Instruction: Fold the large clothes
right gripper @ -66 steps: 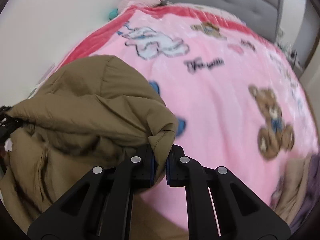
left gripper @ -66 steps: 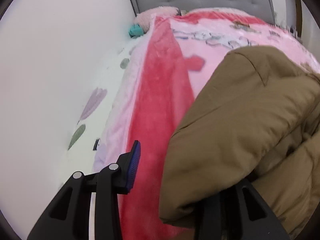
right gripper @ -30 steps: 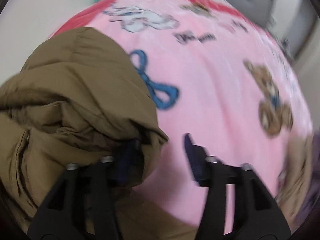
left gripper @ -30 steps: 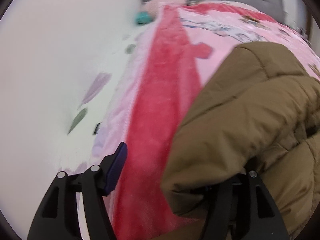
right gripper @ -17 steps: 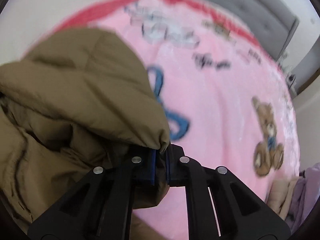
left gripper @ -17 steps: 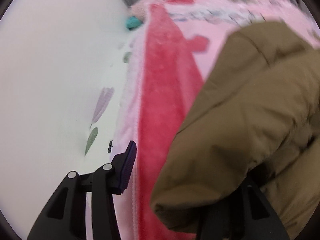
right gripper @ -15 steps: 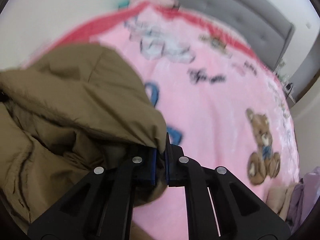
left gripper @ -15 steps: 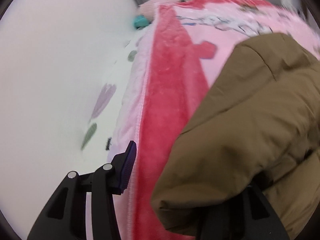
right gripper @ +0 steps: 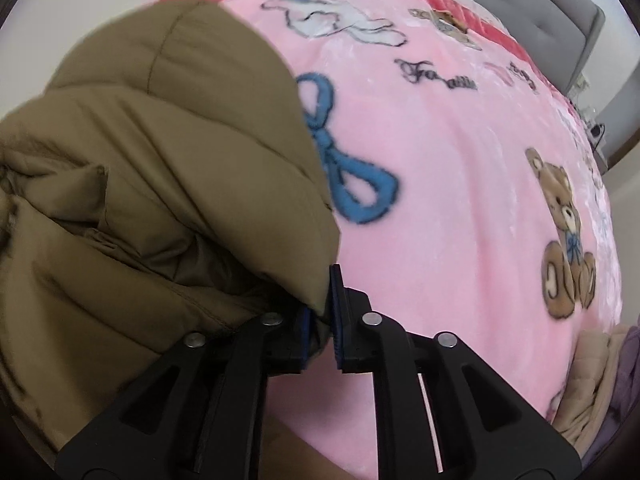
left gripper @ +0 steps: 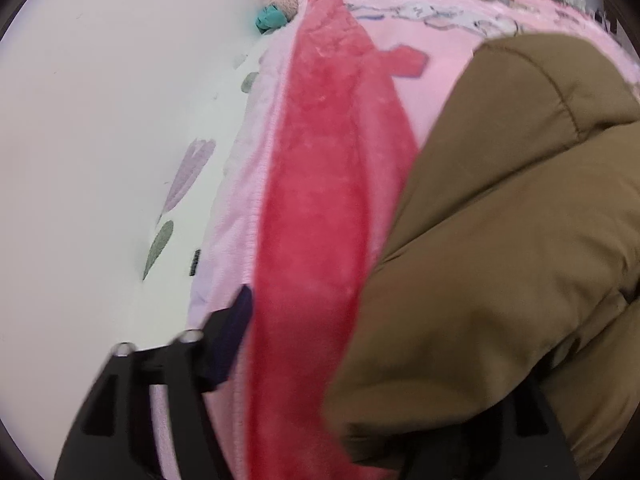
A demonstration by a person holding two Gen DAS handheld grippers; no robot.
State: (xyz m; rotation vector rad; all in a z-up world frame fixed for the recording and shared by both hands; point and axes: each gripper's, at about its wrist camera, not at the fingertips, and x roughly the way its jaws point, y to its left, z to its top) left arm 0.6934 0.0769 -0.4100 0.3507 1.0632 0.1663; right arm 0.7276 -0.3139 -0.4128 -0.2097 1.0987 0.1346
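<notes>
A puffy olive-brown jacket [left gripper: 500, 216] lies bunched on a pink bed blanket [left gripper: 432, 76]. In the left wrist view my left gripper [left gripper: 360, 356] is open: its left finger [left gripper: 228, 328] stands free over the blanket's red band, and its right finger is hidden under the jacket's edge. In the right wrist view my right gripper [right gripper: 322, 312] is shut on a fold at the jacket's [right gripper: 160, 160] right edge, near the front of the blanket [right gripper: 440, 168].
A white wall [left gripper: 100, 140] runs along the bed's left side. A grey padded headboard [right gripper: 532, 4] stands at the far end, with a pink plush and a teal item [left gripper: 270, 20] beside it. Beige and purple clothes [right gripper: 596, 384] lie at the right.
My right gripper opened about a second ago, then shut again on the jacket's edge and holds it. My left gripper stayed open and shifted slightly.
</notes>
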